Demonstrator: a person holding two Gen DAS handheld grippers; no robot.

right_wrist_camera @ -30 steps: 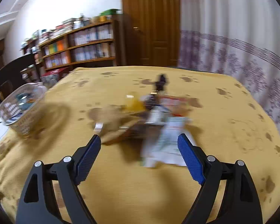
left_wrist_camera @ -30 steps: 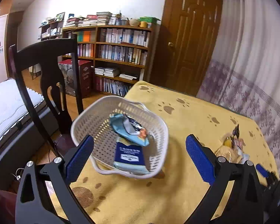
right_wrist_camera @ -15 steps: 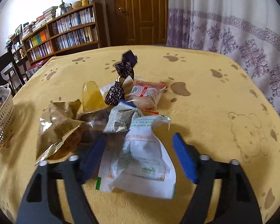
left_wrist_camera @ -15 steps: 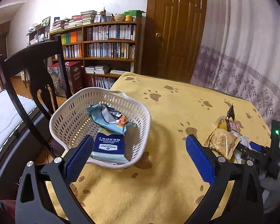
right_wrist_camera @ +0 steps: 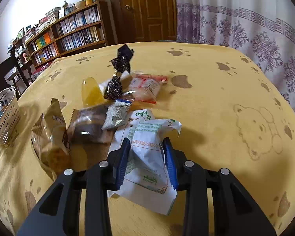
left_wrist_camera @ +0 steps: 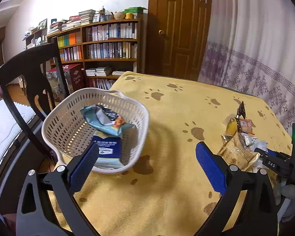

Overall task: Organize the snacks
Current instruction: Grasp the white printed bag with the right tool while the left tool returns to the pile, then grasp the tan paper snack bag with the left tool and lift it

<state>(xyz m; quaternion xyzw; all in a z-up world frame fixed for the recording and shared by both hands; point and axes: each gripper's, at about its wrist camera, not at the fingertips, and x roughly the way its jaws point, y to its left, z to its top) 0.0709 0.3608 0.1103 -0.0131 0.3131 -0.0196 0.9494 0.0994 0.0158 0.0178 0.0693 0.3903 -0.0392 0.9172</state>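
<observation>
- So far, two packets lie in the white basket (left_wrist_camera: 68,118), just ahead of your wide-open, empty left gripper (left_wrist_camera: 147,161).
- Your right gripper (right_wrist_camera: 147,157) pinches the white packet (right_wrist_camera: 147,157) between its jaws; several snacks (right_wrist_camera: 100,108) remain ahead.

Worktop (right_wrist_camera: 216,102) under a yellow paw-print cloth | white slotted basket (left_wrist_camera: 72,118) sits on it, just ahead of the left jaws | loose pile of snack packets (right_wrist_camera: 100,114) lies ahead and left of the right jaws | white packet with green print (right_wrist_camera: 147,157) lies between the right jaws.
</observation>
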